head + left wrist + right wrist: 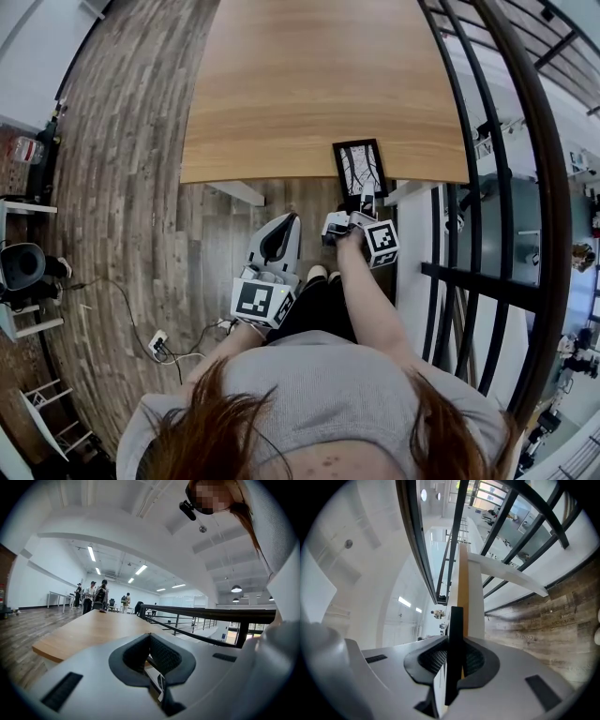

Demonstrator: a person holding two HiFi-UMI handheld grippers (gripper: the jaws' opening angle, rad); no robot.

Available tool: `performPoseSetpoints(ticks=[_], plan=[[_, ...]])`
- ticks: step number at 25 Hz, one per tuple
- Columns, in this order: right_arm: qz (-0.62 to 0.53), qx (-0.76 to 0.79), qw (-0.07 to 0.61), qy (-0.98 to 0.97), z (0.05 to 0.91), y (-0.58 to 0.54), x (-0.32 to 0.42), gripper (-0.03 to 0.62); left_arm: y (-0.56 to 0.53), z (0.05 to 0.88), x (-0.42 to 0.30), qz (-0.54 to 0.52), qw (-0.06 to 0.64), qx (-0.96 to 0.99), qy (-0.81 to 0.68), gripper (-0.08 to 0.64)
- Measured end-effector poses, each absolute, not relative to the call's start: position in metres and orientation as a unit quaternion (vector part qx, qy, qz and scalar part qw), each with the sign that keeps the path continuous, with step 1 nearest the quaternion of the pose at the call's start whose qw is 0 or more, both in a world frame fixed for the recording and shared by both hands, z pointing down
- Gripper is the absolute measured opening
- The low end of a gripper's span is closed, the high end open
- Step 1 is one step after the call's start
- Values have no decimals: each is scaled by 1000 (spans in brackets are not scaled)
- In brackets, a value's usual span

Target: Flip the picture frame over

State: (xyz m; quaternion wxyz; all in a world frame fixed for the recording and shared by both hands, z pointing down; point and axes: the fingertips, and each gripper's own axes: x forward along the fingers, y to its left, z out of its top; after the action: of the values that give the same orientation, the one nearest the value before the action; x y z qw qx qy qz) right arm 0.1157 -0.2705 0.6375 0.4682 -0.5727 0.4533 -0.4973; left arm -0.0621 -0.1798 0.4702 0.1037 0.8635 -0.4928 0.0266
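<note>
The picture frame (360, 167) is black with a black-and-white branch picture facing up. It lies on the wooden table (309, 84) at the near edge, towards the right corner, its near end sticking out past the edge. My right gripper (361, 211) is shut on that near end. In the right gripper view the frame's black edge (453, 639) stands between the pads, with the table's edge (463, 578) beyond. My left gripper (274, 246) hangs lower and to the left, in front of the table, shut with nothing in it. Its view looks across the tabletop (89, 630).
A black metal railing (487, 141) runs close along the table's right side. A power strip with cables (157, 345) lies on the wooden floor at the left. Several people (93, 597) stand far off beyond the table.
</note>
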Motion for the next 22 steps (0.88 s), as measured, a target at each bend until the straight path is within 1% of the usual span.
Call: performPoseSetpoints(ticks=[4, 6, 8, 12, 15, 18, 22], plan=[[-510, -564, 454, 464, 635, -278, 109, 63, -180, 470, -61, 29, 103, 864, -492, 6], [-510, -559, 445, 478, 631, -282, 106, 117, -180, 470, -60, 30, 103, 864, -491, 6], [-509, -555, 440, 489, 627, -286, 104, 148, -181, 470, -59, 32, 103, 865, -491, 6], [-515, -556, 430, 490, 624, -293, 103, 229, -180, 472, -59, 33, 104, 864, -491, 6], [-519, -567, 410, 491, 625, -295, 102, 247, -180, 472, -58, 33, 104, 864, -491, 5], [-522, -572, 384, 503, 629, -293, 102, 247, -180, 471, -56, 33, 108, 866, -488, 6], [-527, -572, 370, 509, 635, -281, 104, 256, -178, 475, -52, 38, 112, 867, -484, 6]])
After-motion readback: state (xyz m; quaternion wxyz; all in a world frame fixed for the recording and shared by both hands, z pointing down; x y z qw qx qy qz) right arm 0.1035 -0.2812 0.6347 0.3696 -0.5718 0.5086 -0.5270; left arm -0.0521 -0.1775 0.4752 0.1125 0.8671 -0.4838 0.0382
